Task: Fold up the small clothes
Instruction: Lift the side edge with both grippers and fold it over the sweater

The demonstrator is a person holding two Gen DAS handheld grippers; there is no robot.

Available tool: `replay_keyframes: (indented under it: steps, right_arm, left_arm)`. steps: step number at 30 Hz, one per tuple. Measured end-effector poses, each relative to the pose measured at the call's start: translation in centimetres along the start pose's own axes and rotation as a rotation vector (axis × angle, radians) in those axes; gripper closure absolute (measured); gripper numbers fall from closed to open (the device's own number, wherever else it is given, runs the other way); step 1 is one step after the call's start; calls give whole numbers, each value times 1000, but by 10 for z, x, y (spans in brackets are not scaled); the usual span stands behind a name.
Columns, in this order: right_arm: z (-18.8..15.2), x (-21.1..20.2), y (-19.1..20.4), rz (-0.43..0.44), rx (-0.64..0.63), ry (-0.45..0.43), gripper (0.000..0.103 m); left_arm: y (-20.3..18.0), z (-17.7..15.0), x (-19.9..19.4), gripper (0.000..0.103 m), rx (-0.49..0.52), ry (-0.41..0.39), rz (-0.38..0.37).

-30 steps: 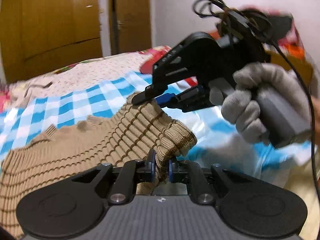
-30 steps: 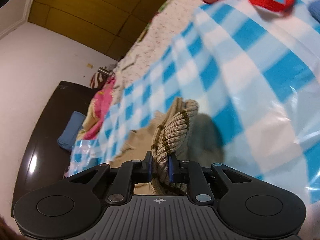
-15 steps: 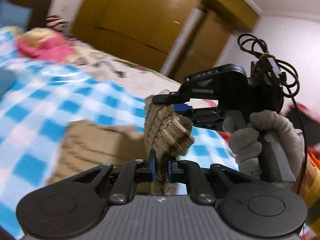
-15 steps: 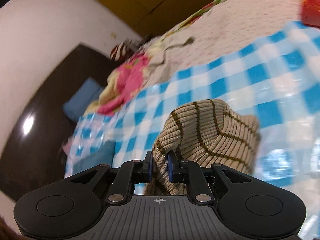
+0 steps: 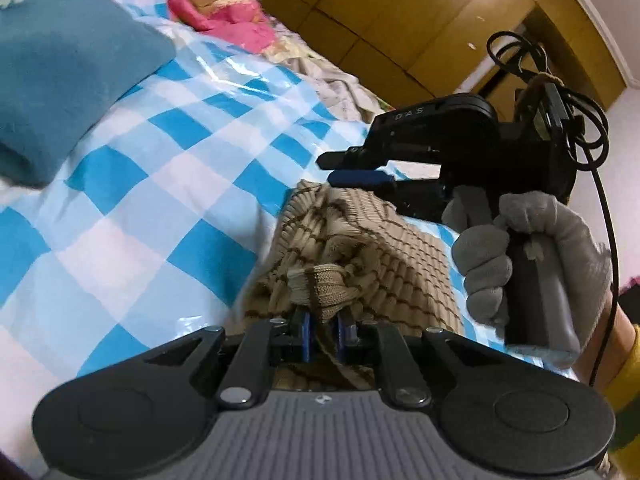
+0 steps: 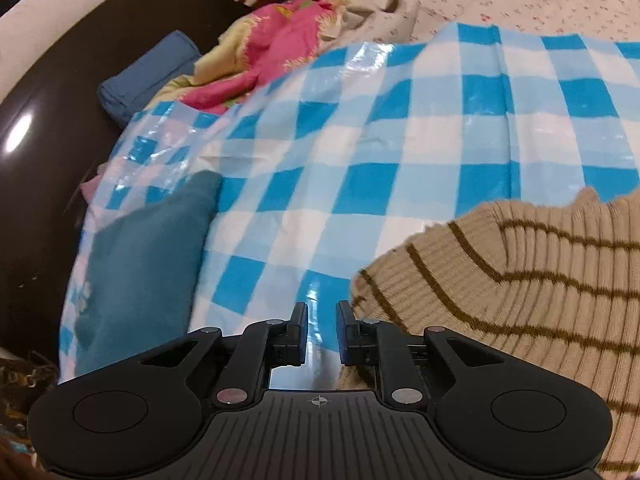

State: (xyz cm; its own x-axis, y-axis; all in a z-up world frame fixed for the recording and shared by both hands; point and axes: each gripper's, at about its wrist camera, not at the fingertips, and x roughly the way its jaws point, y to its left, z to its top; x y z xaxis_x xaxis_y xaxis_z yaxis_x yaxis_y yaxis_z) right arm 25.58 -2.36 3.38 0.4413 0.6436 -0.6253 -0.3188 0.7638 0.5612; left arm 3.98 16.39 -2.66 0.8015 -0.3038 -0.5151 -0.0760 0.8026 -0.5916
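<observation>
A tan ribbed sweater with brown stripes point(image 5: 384, 240) lies bunched on the blue-and-white checked sheet point(image 5: 168, 184). My left gripper point(image 5: 324, 320) is shut on a cuff or hem of the sweater. My right gripper point(image 6: 322, 312) is open and empty, just left of the sweater point(image 6: 520, 272), with shiny sheet between its fingers. In the left wrist view the right gripper point(image 5: 332, 168) hovers over the sweater's far edge, held by a grey-gloved hand point(image 5: 520, 256).
A teal folded cloth point(image 5: 60, 68) lies on the sheet at the left; it also shows in the right wrist view point(image 6: 140, 264). A pink and yellow blanket point(image 6: 272, 40) and a blue pillow point(image 6: 148, 68) sit by the dark headboard point(image 6: 48, 120). Wooden wardrobe doors point(image 5: 420, 20) stand behind the bed.
My right gripper has let go of the sweater and opened. Both grippers have swung toward the headboard side, and the sweater's folded part now rests on the sheet.
</observation>
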Motion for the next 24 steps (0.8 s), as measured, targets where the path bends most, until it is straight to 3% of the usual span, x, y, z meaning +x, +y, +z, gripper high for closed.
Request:
replay_keyframes:
  steps: [3, 5, 8, 11, 14, 17, 21, 24]
  right_arm:
    - [1, -21, 0, -37, -51, -30, 85]
    - [0, -28, 0, -87, -93, -23, 78]
    - [0, -34, -1, -170, -150, -37, 69]
    - [11, -41, -15, -197, -90, -67, 66]
    - [16, -34, -21, -165, -10, -27, 62]
    - [15, -23, -13, -256, -47, -22, 60]
    - [28, -33, -28, -308, -10, -105, 60]
    - [41, -46, -46, -304, 43, -122, 54]
  left_arm:
    - [-2, -1, -13, 78, 27, -18, -25]
    - [-5, 5, -18, 75, 47, -50, -27]
    - [-12, 6, -37, 68, 104, -128, -16]
    - [-18, 15, -37, 53, 149, -164, -10]
    - [-24, 19, -17, 50, 184, -124, -9]
    - [-36, 14, 7, 51, 270, -40, 58]
    - [-34, -1, 22, 69, 309, 66, 89]
    - [-24, -7, 27, 75, 266, 118, 79]
